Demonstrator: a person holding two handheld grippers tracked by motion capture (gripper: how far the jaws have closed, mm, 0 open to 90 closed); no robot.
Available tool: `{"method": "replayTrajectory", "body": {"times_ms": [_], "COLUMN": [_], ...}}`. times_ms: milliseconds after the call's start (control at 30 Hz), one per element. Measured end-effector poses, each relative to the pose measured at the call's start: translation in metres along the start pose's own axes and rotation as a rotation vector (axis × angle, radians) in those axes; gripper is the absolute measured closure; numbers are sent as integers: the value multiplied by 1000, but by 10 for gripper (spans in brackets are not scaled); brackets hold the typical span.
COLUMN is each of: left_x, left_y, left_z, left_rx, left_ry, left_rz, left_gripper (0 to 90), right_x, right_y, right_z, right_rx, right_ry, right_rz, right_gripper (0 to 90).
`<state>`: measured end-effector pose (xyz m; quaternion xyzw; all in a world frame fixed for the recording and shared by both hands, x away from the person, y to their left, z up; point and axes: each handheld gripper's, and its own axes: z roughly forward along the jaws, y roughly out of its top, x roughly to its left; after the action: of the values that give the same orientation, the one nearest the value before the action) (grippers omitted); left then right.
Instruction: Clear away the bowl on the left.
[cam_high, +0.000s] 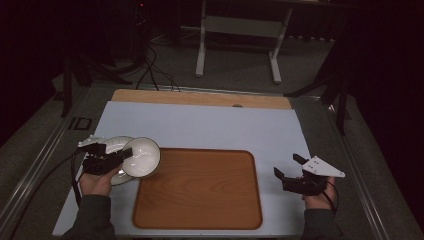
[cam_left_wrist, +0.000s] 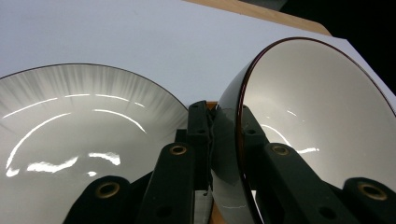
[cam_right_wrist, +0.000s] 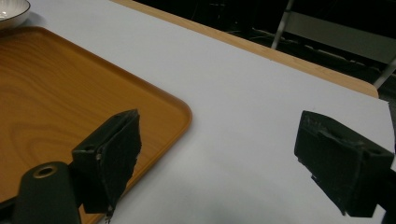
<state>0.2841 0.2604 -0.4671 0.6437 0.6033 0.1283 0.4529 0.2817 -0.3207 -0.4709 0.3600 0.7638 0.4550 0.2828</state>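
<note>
At the near left of the tabletop (cam_high: 200, 125), which is covered by a pale grey-white sheet, the left gripper (cam_high: 122, 156) is pinching the rim of a glossy white ceramic bowl with a dark outside and a thin dark-red edge (cam_high: 141, 156), its jaws pressed tight on either side of the wall. The bowl is tilting on edge, its hollow facing right, and is hanging over the left rim of a rounded rectangular brown wooden tray (cam_high: 200, 192). Just to its left, a shallow white plate with fine ribbed lines and a dark rim (cam_high: 114, 145) is lying flat on the sheet, partly under the gripper. At the near right, well apart from the tray's right edge, the right gripper (cam_high: 289, 167) is hovering with its jaws spread wide, nothing between them.
</note>
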Motion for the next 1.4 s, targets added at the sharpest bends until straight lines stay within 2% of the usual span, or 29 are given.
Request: {"method": "replayTrajectory", "body": {"times_ms": [1400], "left_x": [-28], "left_y": [-3], "left_z": [18], "left_rx": [43], "left_ry": [-48], "left_rz": [61], "left_gripper": [812], "right_x": [0], "right_y": [0], "right_z": [0], "right_rx": [-1], "right_ry": [1], "right_rz": [-4], "right_gripper": [146]}}
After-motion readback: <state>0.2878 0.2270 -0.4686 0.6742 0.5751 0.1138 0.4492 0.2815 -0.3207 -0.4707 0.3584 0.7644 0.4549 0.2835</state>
